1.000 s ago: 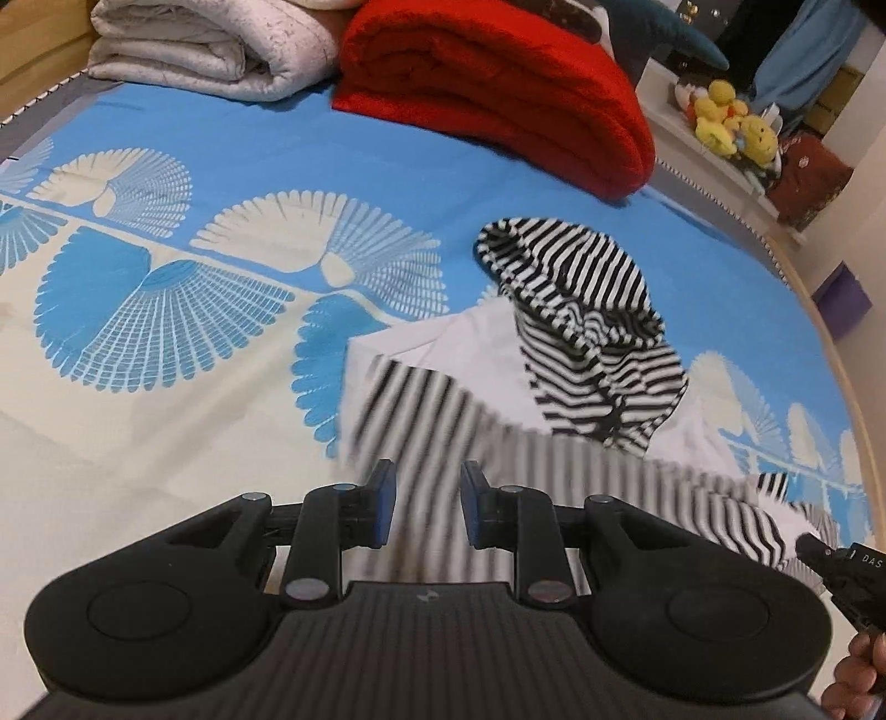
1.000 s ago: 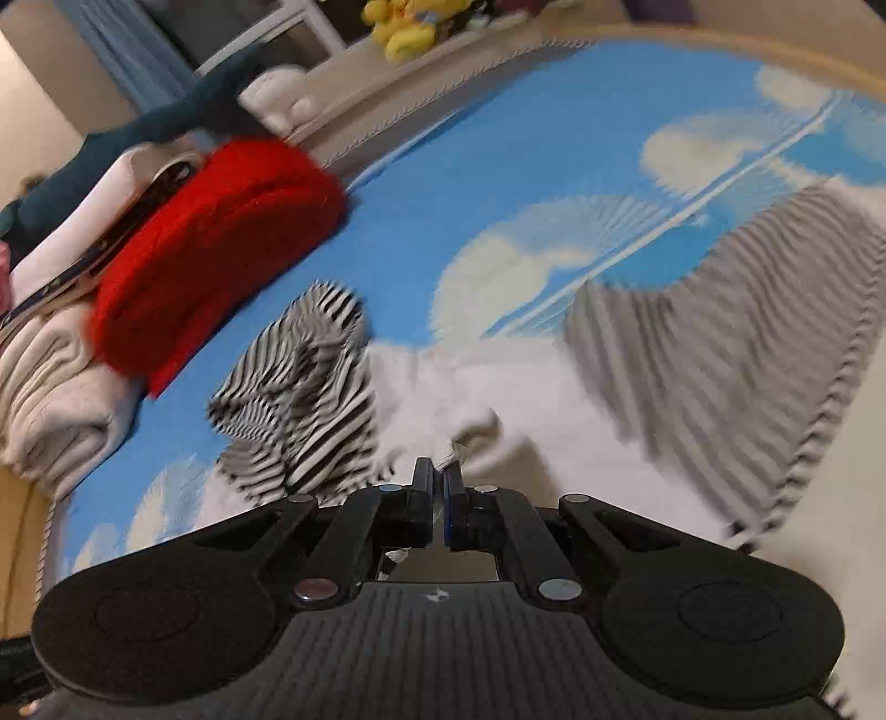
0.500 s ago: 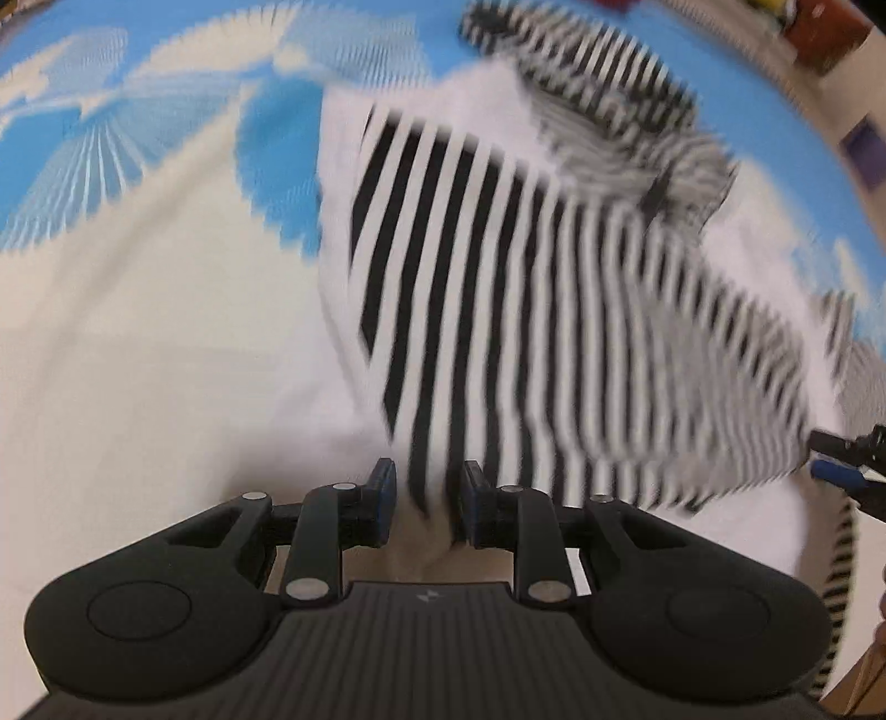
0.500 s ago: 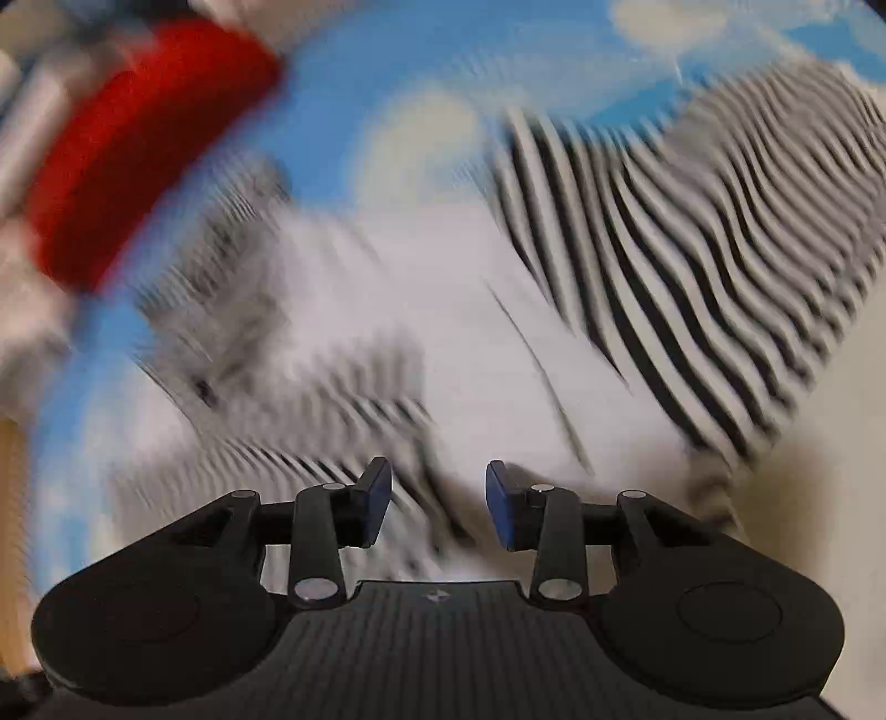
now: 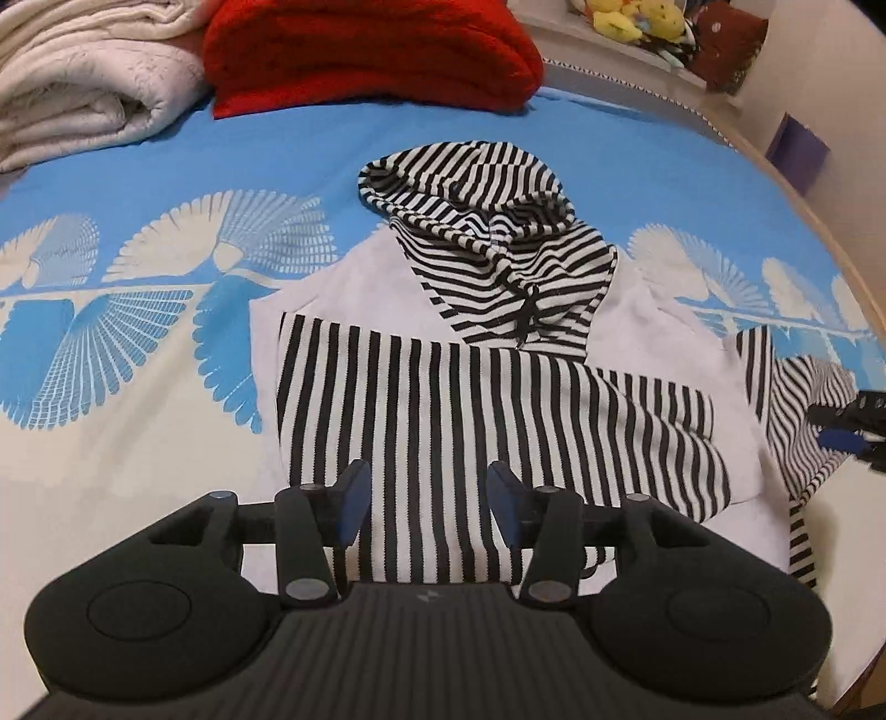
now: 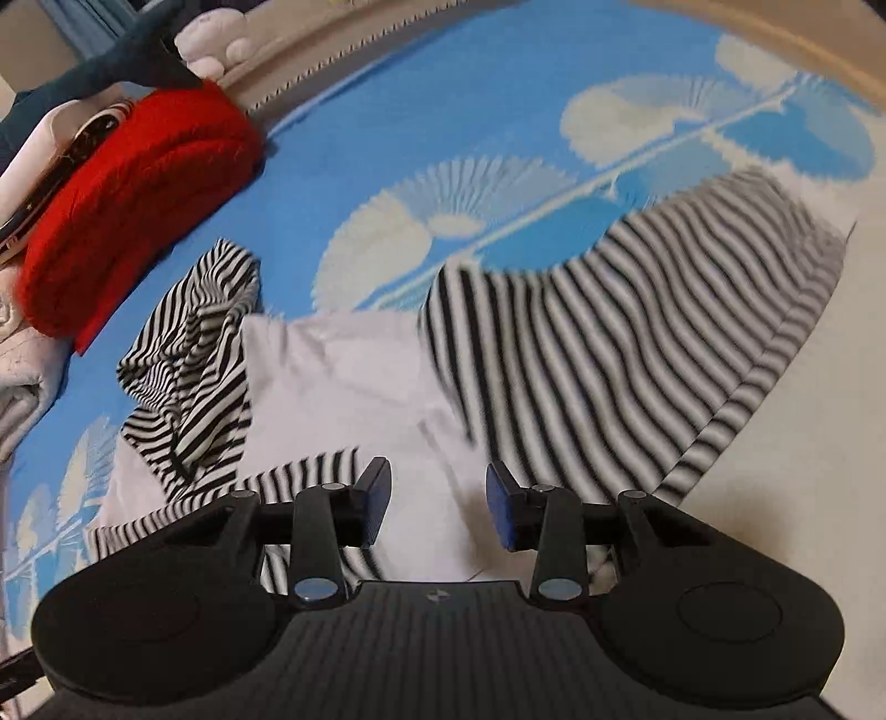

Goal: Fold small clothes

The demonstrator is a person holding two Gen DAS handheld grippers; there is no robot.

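Observation:
A small hoodie (image 5: 354, 299) with a white body lies flat on the blue and white bedspread (image 5: 138, 354), its striped hood (image 5: 487, 249) pointing away from me. One striped sleeve (image 5: 470, 421) is folded across the body. My left gripper (image 5: 423, 495) hovers over that sleeve's near edge; its jaws are opening and the pads press on nothing. My right gripper (image 6: 437, 504) is open above the white body (image 6: 343, 376), with the other striped sleeve (image 6: 637, 343) spread out to its right. It also shows at the right edge of the left wrist view as the right gripper (image 5: 841, 429).
A folded red blanket (image 5: 365, 50) and a folded white quilt (image 5: 83, 83) lie at the bed's far side. Plush toys (image 5: 631, 19) sit on a ledge beyond. The bed's curved edge (image 5: 830, 221) runs along the right.
The striped sleeve that was between the left pads now lies flat across the body, and those jaws have widened. The right gripper went from shut to open. Both grippers shifted sideways.

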